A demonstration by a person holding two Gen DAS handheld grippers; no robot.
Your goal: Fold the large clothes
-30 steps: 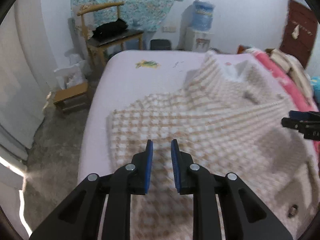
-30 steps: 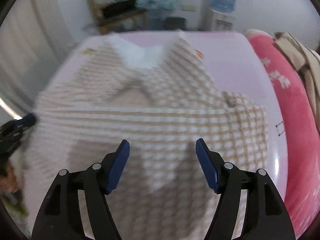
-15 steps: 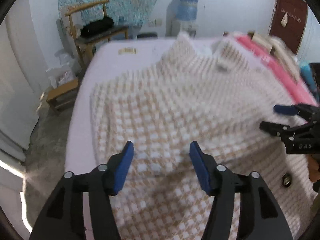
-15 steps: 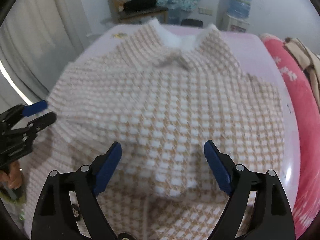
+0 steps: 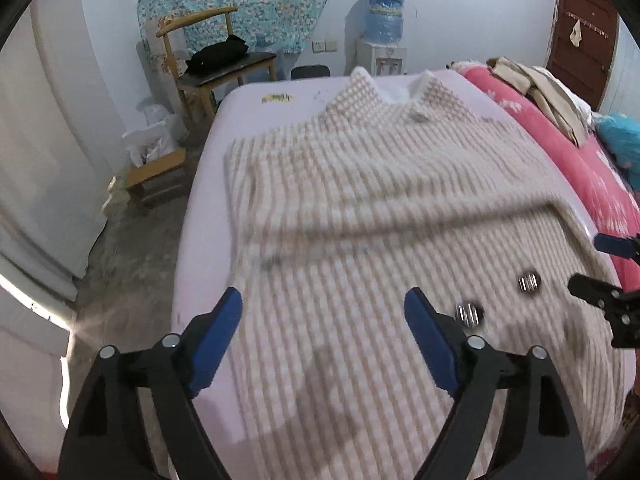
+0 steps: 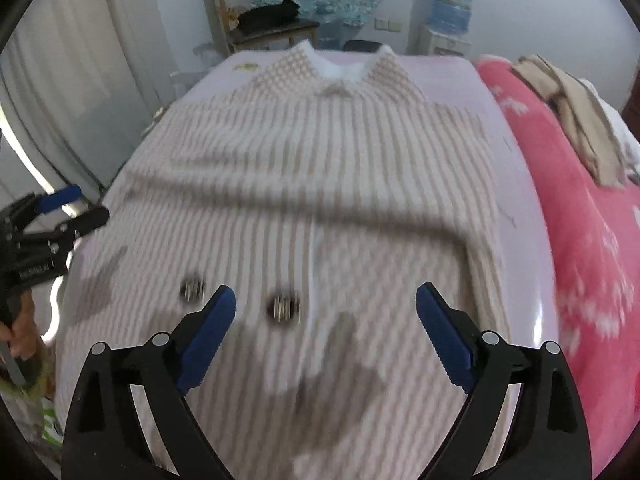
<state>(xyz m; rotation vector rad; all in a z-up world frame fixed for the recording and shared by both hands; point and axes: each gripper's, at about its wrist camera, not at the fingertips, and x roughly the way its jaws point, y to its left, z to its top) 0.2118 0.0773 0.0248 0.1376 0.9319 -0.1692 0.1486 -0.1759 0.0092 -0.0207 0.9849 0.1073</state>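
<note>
A beige-and-white checked coat [image 5: 392, 208] lay spread across the bed [image 5: 248, 100], collar at the far end, hem toward the cameras. A crosswise ridge ran through the fabric at mid-length. Two dark round buttons [image 6: 283, 307] sat on the near half, left of the front opening as the right wrist view showed it. Both views were blurred over the cloth, so finer weave detail could not be read.

The left tongs [image 5: 323, 312] hung above the near left part of the coat, jaws wide and opening further, with nothing gripped between them; cloth was visible below the gap only. The right tongs [image 6: 325, 308] hung above the near middle of the coat, jaws likewise wide and opening, with nothing held. Each tool appeared at the edge of the other's view, well apart.

A pink blanket [image 6: 580, 208] ran along the right side of the bed, with a tan garment [image 6: 576, 120] lying on it. Beyond the bed stood a wooden chair [image 5: 216, 64] carrying a dark bundle, and a water dispenser [image 5: 382, 36] against the wall.
</note>
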